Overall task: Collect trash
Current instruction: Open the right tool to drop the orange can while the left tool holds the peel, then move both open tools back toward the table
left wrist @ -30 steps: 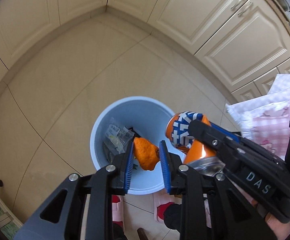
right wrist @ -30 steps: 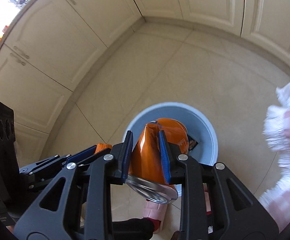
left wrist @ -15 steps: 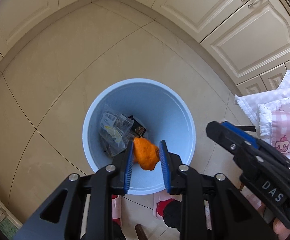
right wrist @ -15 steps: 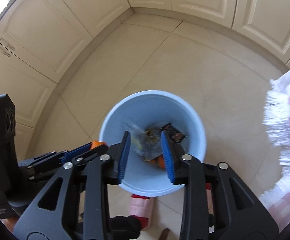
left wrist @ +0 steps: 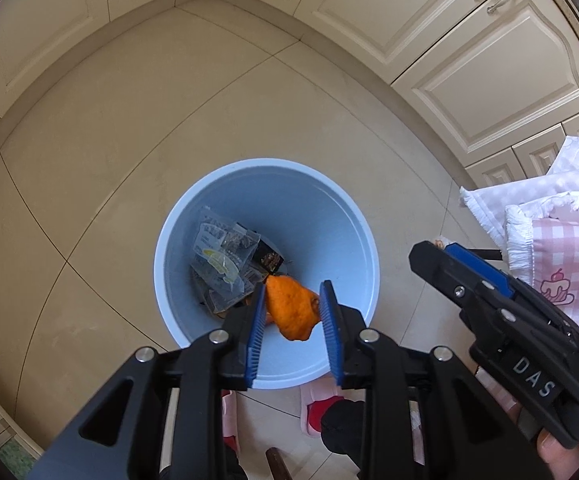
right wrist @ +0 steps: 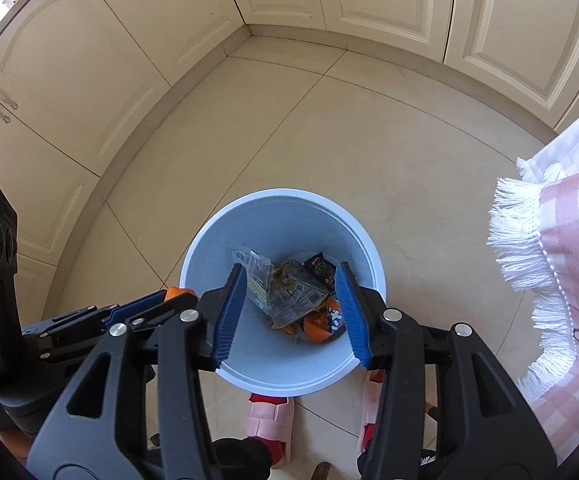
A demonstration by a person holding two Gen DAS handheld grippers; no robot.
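Both tools point steeply down, side by side: the left tool [left wrist: 292, 322] pinches orange peel [left wrist: 291, 307] as its jaws ease apart, the right tool [right wrist: 292, 312] is empty, its jaws widening.

My left gripper [left wrist: 292, 322] is a matte black frame with triangular cut-outs, round silver screw heads at the joints and ribbed blue pads lining the jaws. My right gripper [right wrist: 292, 312] is built the same way: black arms, silver screws, blue ribbed pads. Seen from the side, its body carries white raised letters reading DAS. Below, I see pink slippers [right wrist: 269, 412] with red insides and dark trouser legs.
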